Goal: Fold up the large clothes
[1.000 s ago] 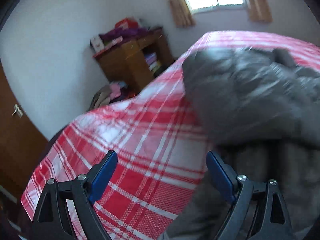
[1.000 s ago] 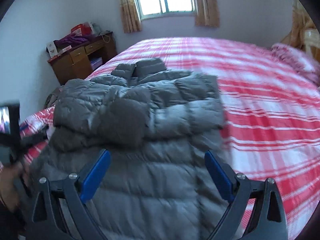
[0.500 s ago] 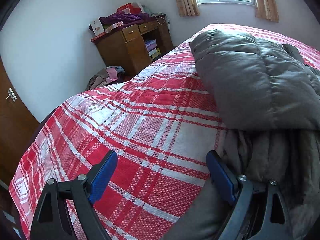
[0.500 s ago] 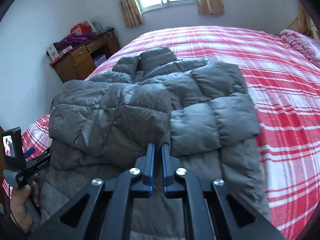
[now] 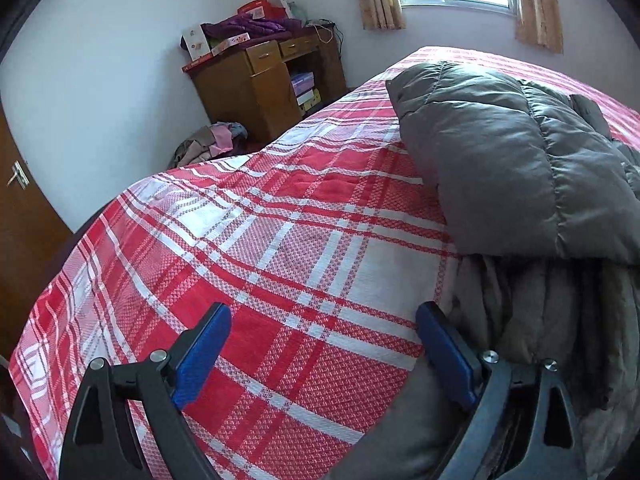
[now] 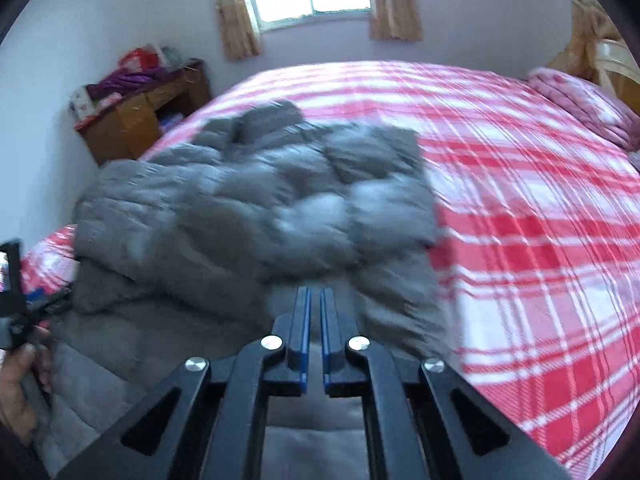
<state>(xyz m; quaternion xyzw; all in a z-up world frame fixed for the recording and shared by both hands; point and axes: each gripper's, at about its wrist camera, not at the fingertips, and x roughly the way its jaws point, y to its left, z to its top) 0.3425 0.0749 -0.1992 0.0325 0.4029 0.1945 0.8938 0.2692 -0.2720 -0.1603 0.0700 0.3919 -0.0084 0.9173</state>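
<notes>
A grey puffer jacket (image 6: 248, 208) lies on the red plaid bed (image 6: 520, 200), both sleeves folded in over its body. My right gripper (image 6: 314, 292) hovers over the jacket's lower middle, shut, with nothing visible between its blue pads. This view is motion-blurred. In the left wrist view the jacket (image 5: 500, 168) fills the right side. My left gripper (image 5: 323, 312) stands open over the bedspread (image 5: 280, 240) at the jacket's left edge. Its right finger (image 5: 444, 352) is close against the hem. The left-hand gripper (image 6: 16, 300) and the hand (image 6: 16, 380) holding it show at the right wrist view's left edge.
A wooden desk (image 5: 264, 80) piled with clothes and boxes stands by the wall beyond the bed's left side, with a heap of clothes (image 5: 212, 144) on the floor. A brown door (image 5: 20, 208) is at far left. A pink pillow (image 6: 588, 108) lies at the bed's far right.
My right gripper has gone from wide open to shut and dropped closer to the jacket. The jacket part that was blurred in the left wrist view now lies still; the left gripper stays open.
</notes>
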